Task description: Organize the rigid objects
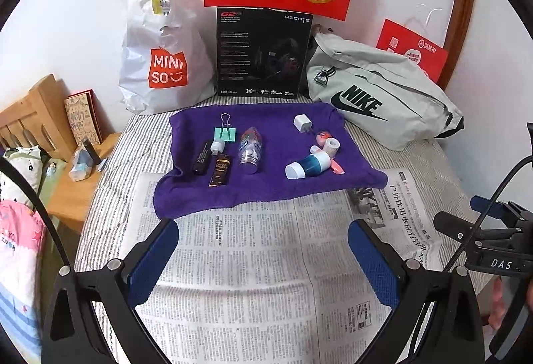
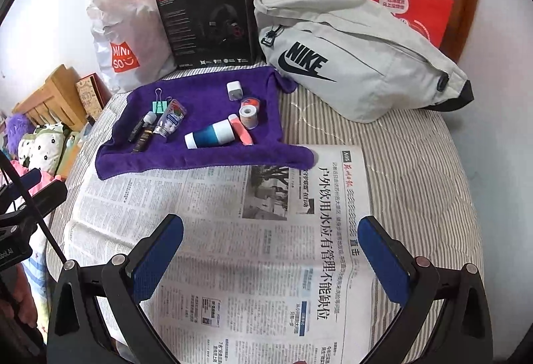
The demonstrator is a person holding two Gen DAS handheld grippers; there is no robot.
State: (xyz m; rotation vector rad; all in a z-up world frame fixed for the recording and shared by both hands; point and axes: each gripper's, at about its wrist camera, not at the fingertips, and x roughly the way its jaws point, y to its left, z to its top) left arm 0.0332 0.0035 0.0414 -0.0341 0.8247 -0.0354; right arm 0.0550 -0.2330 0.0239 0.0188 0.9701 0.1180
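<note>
1. Striped bedding (image 2: pixel 416 171) covers a bed set against a white wall, with a newspaper (image 1: pixel 253 264) spread across the near half and a purple towel (image 1: pixel 266 190) laid just beyond it, its front edge overlapping the paper.
2. Small rigid items lie on the towel in two loose groups: to the left a green binder clip (image 1: pixel 225 132), a black tube (image 1: pixel 202 160), a dark brown bottle (image 1: pixel 220 174) and a clear bottle (image 1: pixel 250 149); to the right a white charger (image 1: pixel 302 123), a tape roll (image 1: pixel 332 146), a blue-and-white cup (image 1: pixel 308 166) on its side and what may be a pink pen (image 1: pixel 337 167).
3. Behind the towel stand a Miniso bag (image 1: pixel 163 61), a black headset box (image 1: pixel 263 52) and a grey Nike bag (image 1: pixel 376 91).
4. Both claws hover released and empty over the newspaper: the left gripper (image 1: pixel 263 260) and the right gripper (image 2: pixel 271 259), jaws wide apart, well short of the items.
</note>
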